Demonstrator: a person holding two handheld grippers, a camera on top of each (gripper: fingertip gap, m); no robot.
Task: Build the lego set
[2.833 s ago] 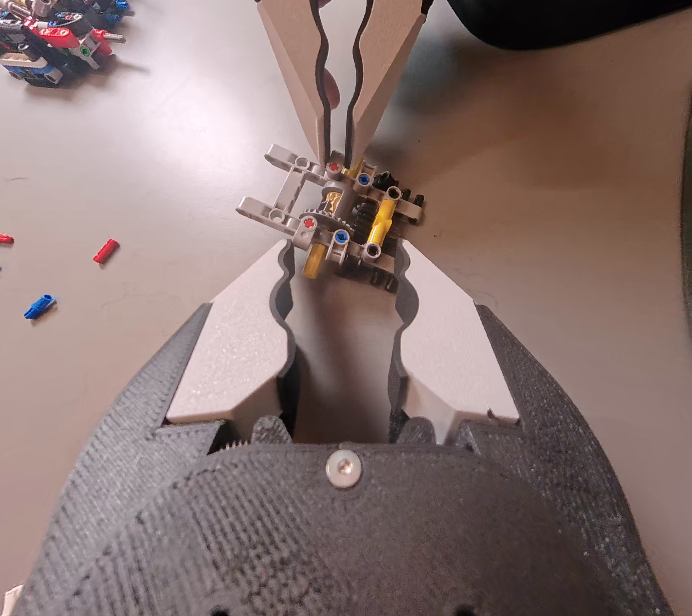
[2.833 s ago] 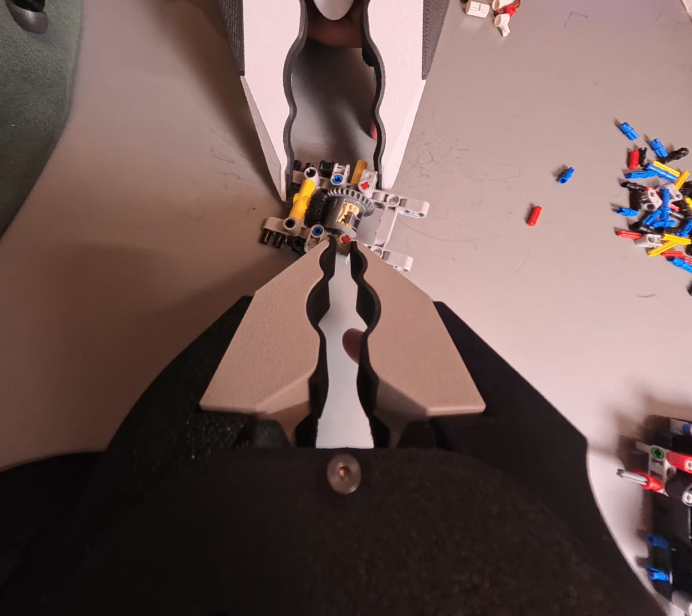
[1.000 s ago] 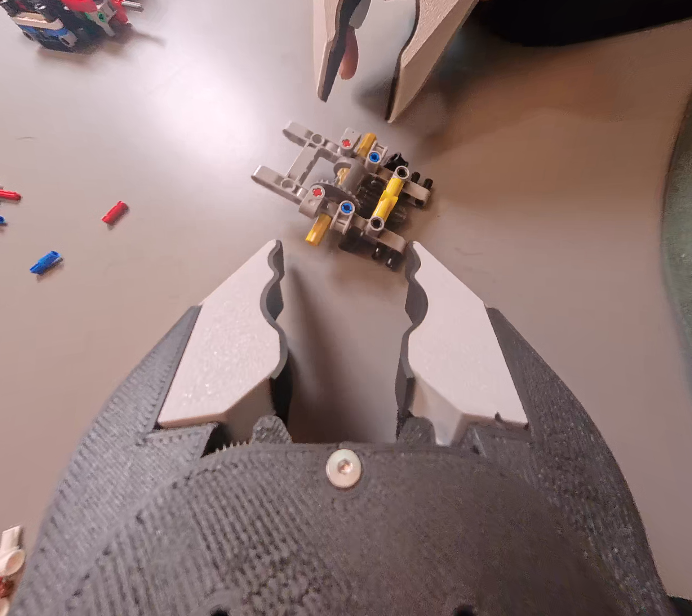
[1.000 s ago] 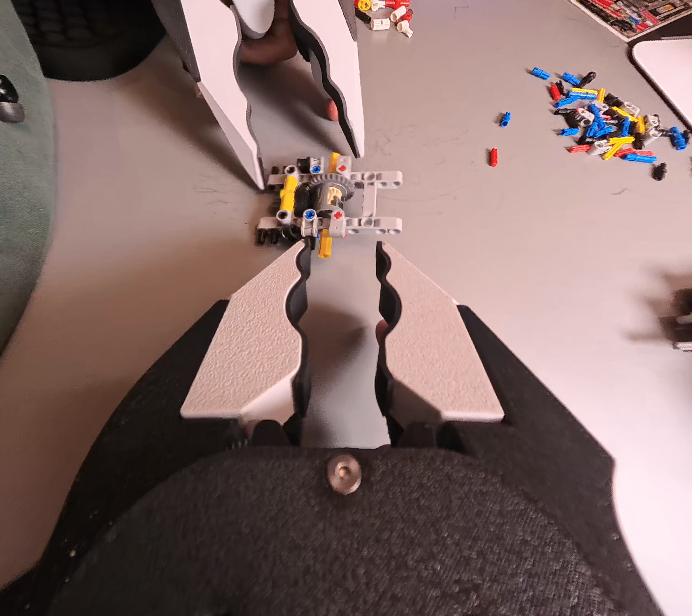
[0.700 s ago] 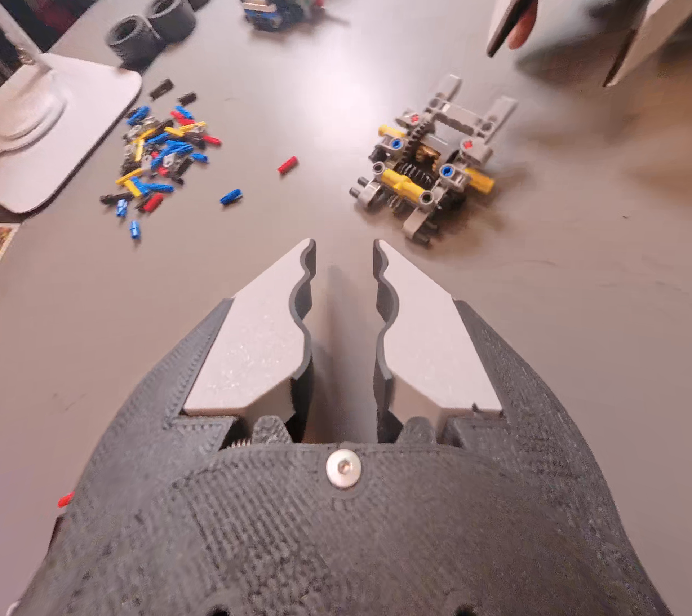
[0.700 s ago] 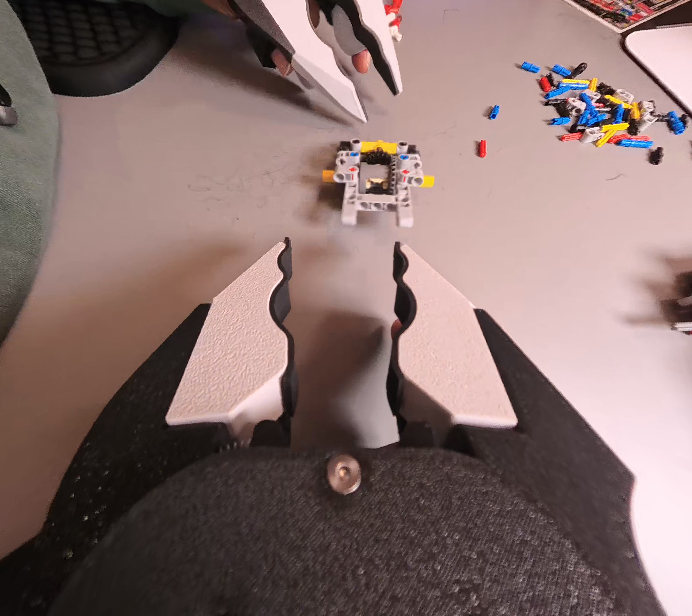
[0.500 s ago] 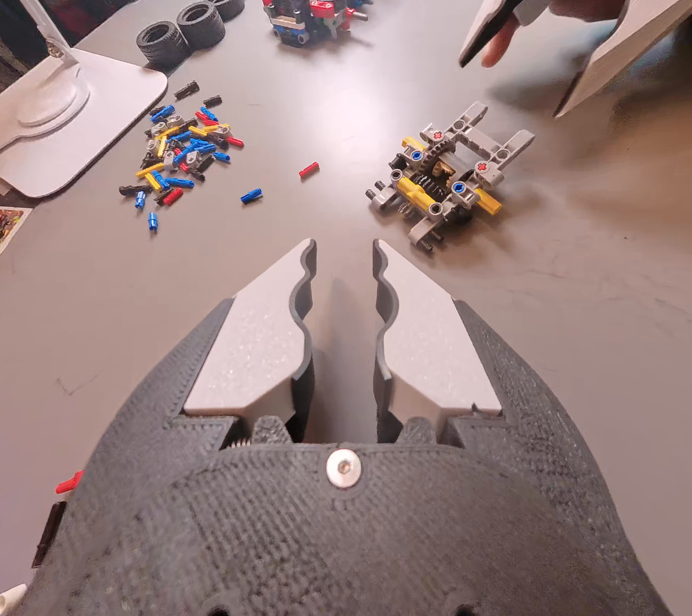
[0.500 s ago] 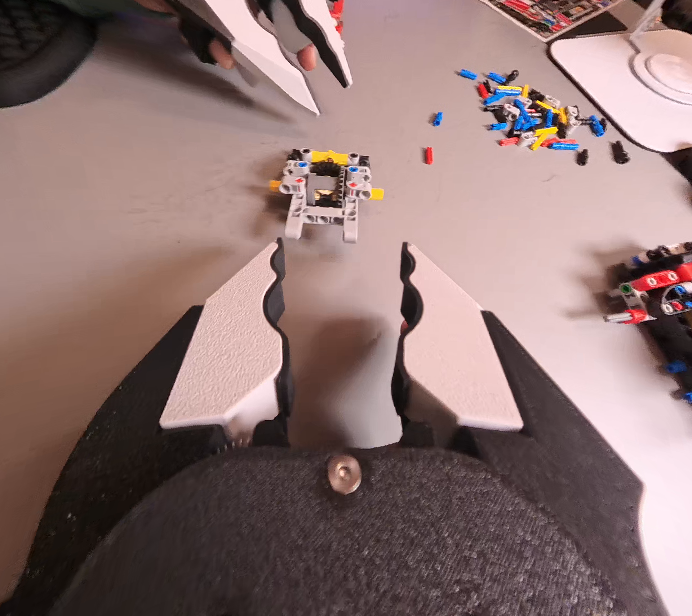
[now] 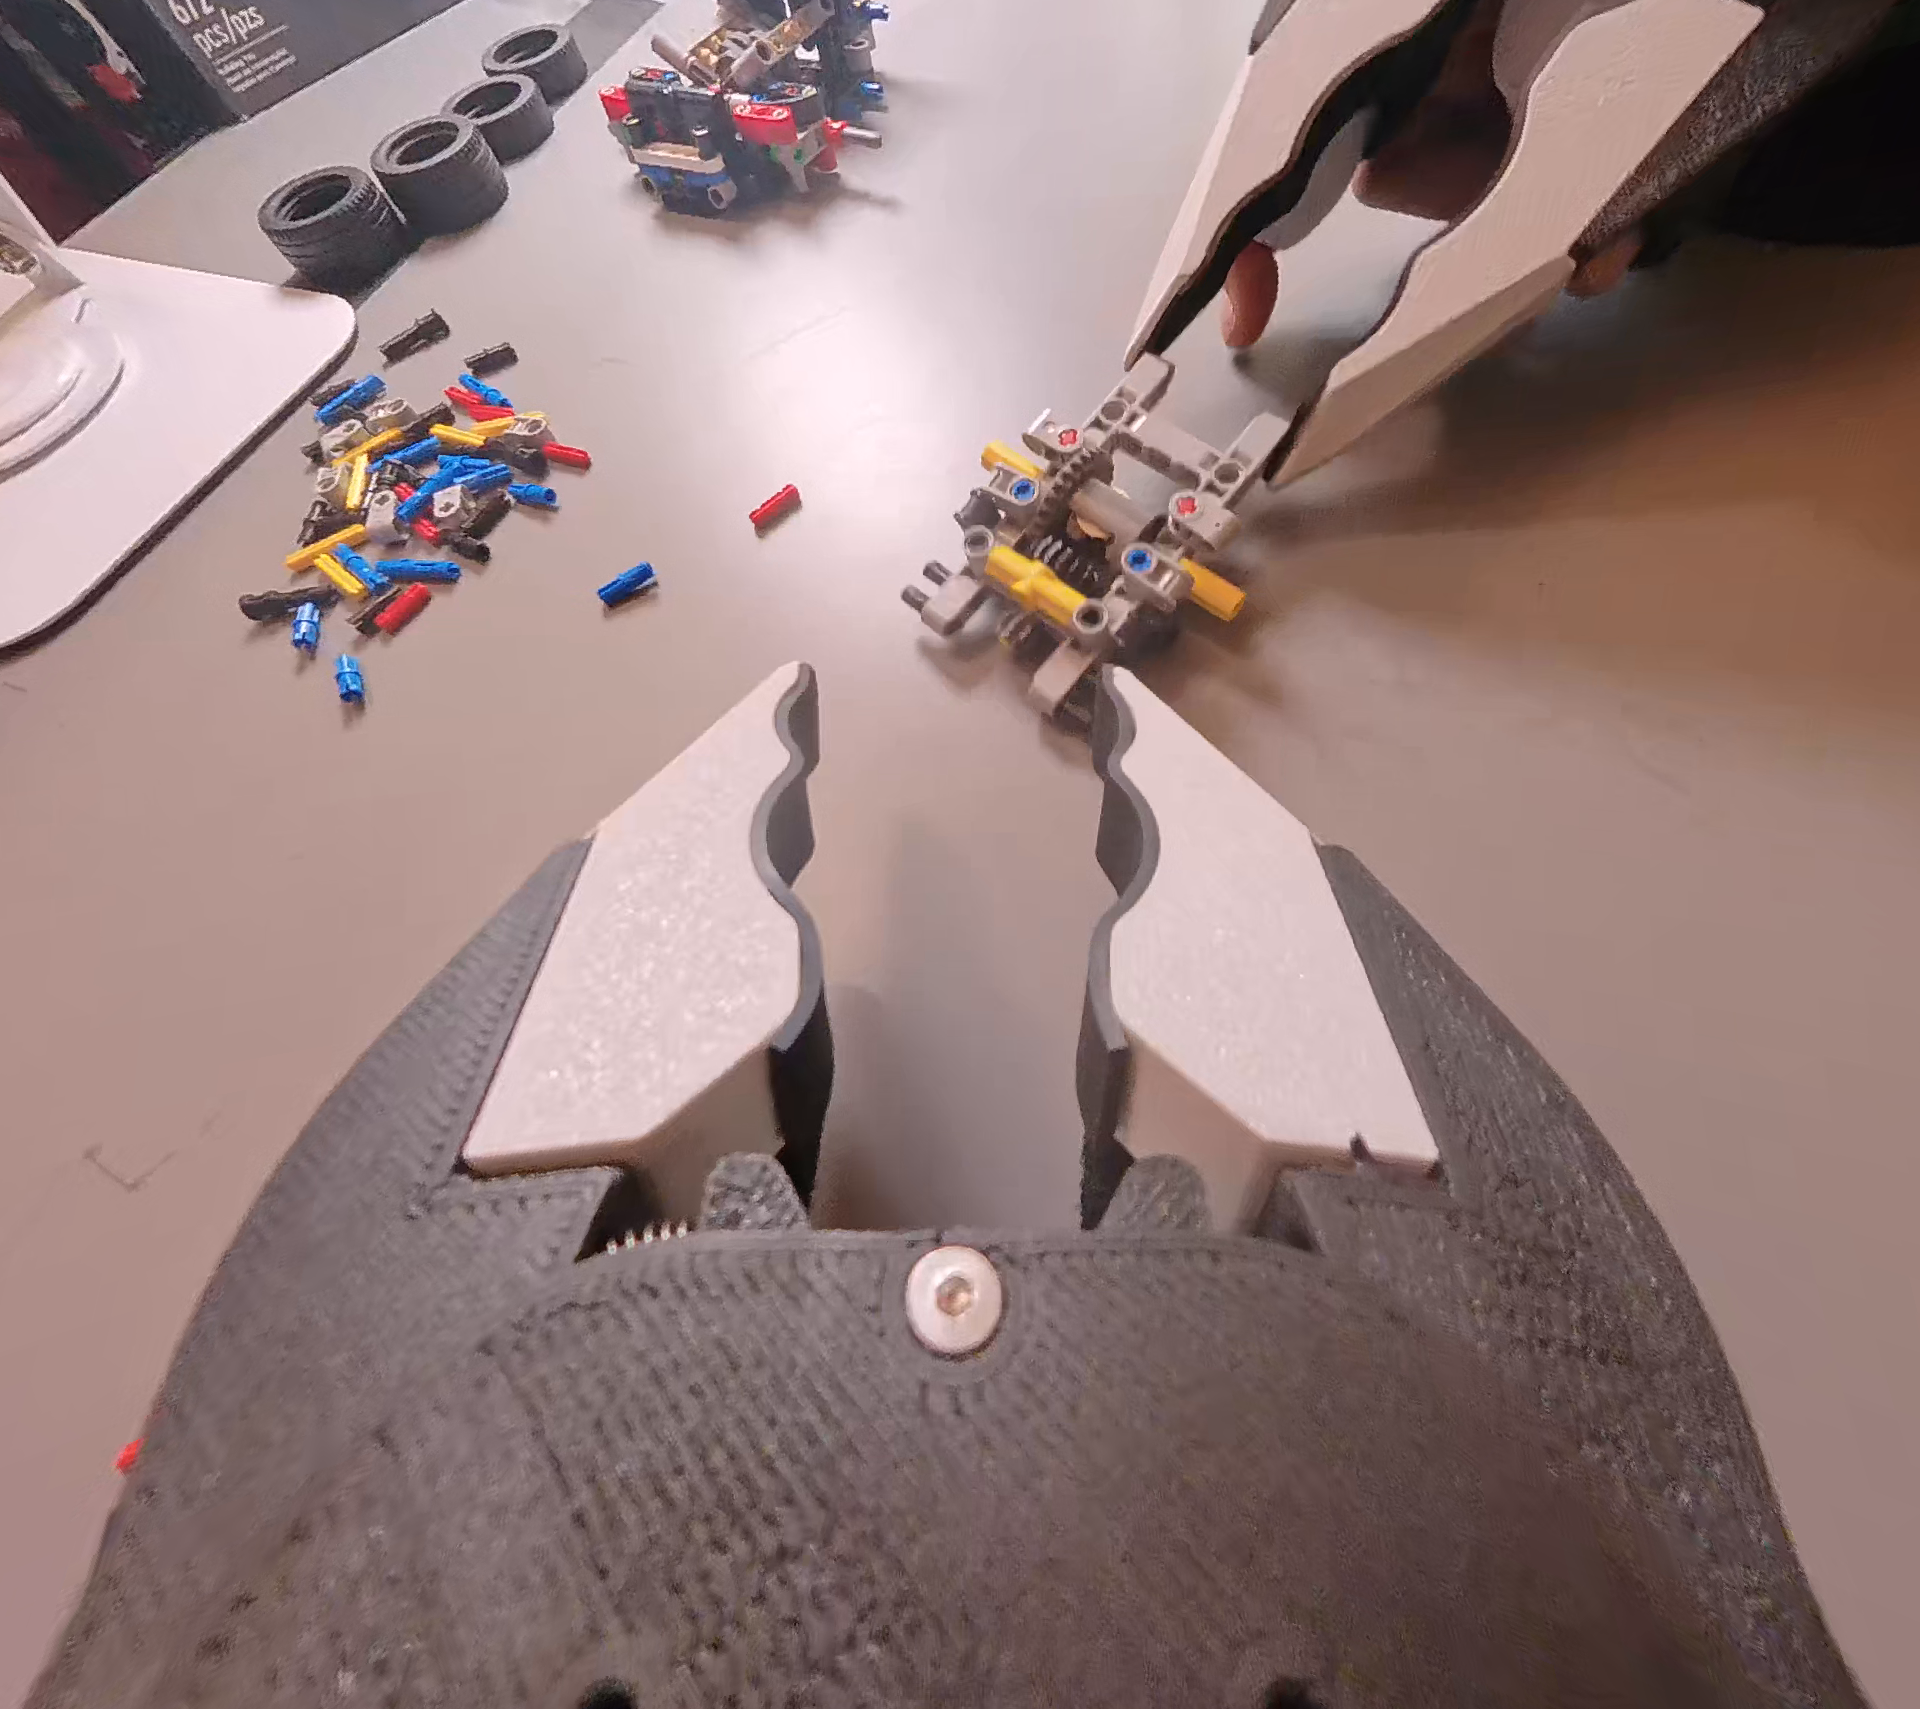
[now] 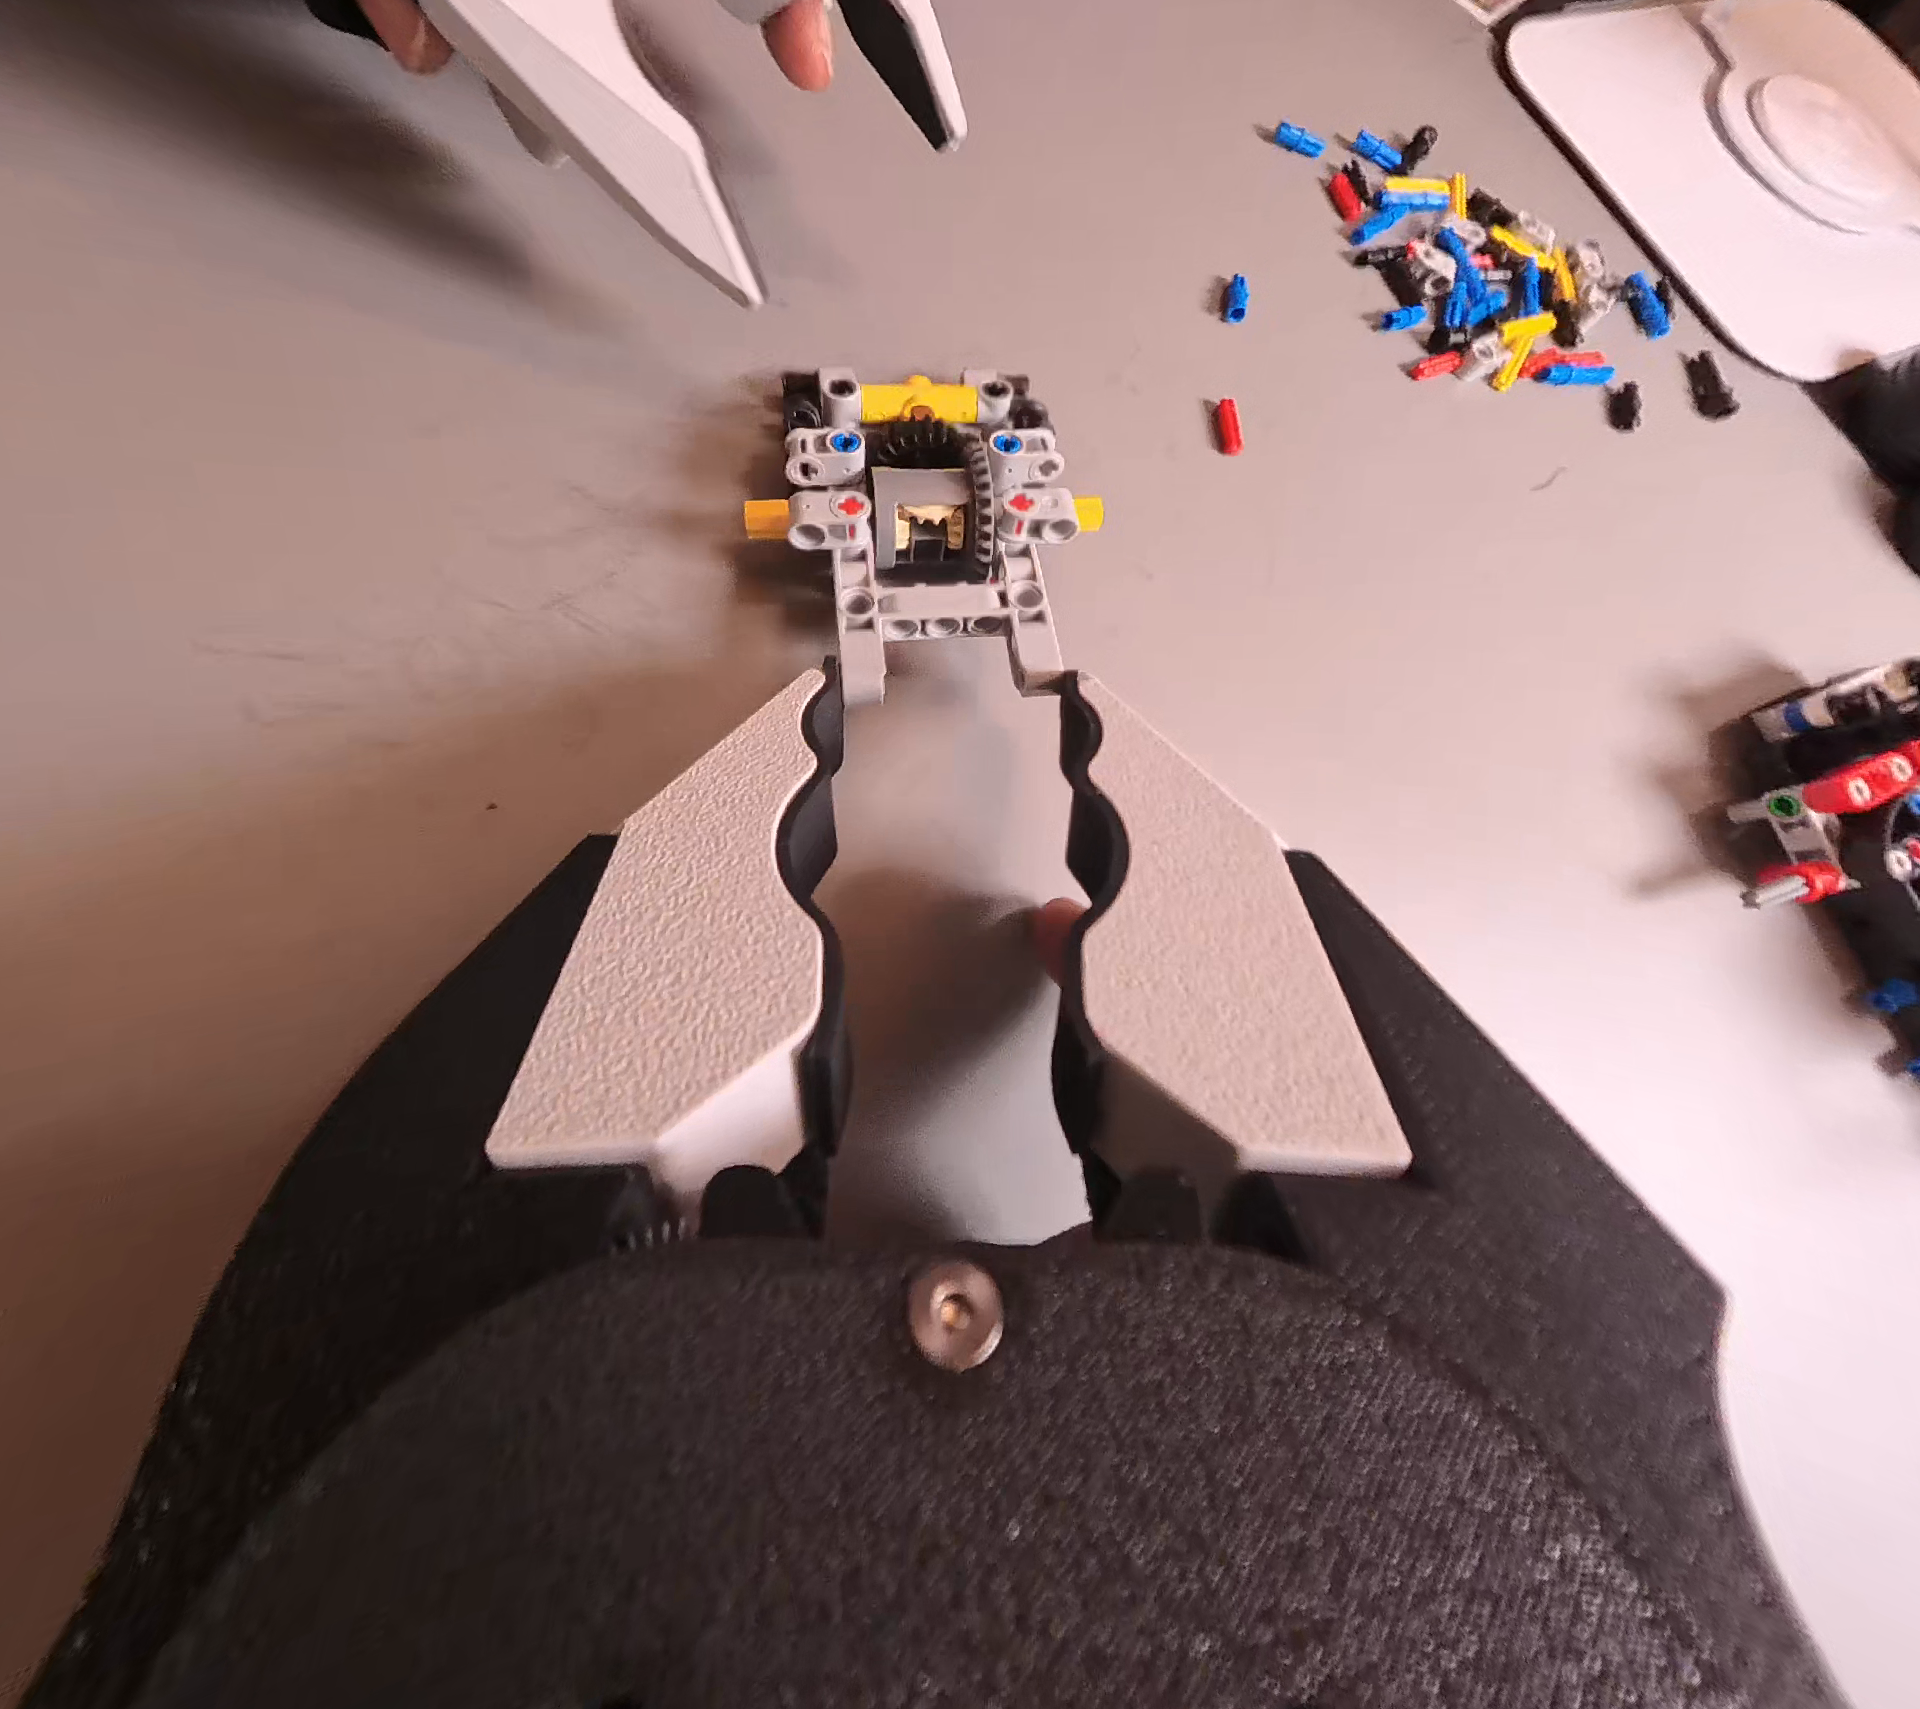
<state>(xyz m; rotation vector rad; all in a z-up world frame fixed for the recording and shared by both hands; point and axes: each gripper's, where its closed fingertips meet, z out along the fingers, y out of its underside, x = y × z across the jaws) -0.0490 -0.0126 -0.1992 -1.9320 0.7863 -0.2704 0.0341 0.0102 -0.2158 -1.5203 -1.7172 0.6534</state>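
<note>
Two grippers, both spread: right gripper (image 10: 948, 683) straddling the gearbox subassembly's (image 10: 922, 506) grey frame legs, left gripper (image 9: 954, 685) beside it. Risk: an off-centre squeeze could skid the subassembly or pop pins.

grey table (image 9: 1558, 828); gear assembly (image 9: 1091, 547), 4 tyres (image 9: 416, 153)

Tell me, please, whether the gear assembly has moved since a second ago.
Yes. The gear assembly has turned: its fork faced the loose red pin, and now faces the right gripper.

My two wrist cameras look down along my fingers from opposite sides, low and close over the table (image 9: 1558, 828), sharing the gear assembly (image 9: 1086, 553) (image 10: 920, 506).
</note>
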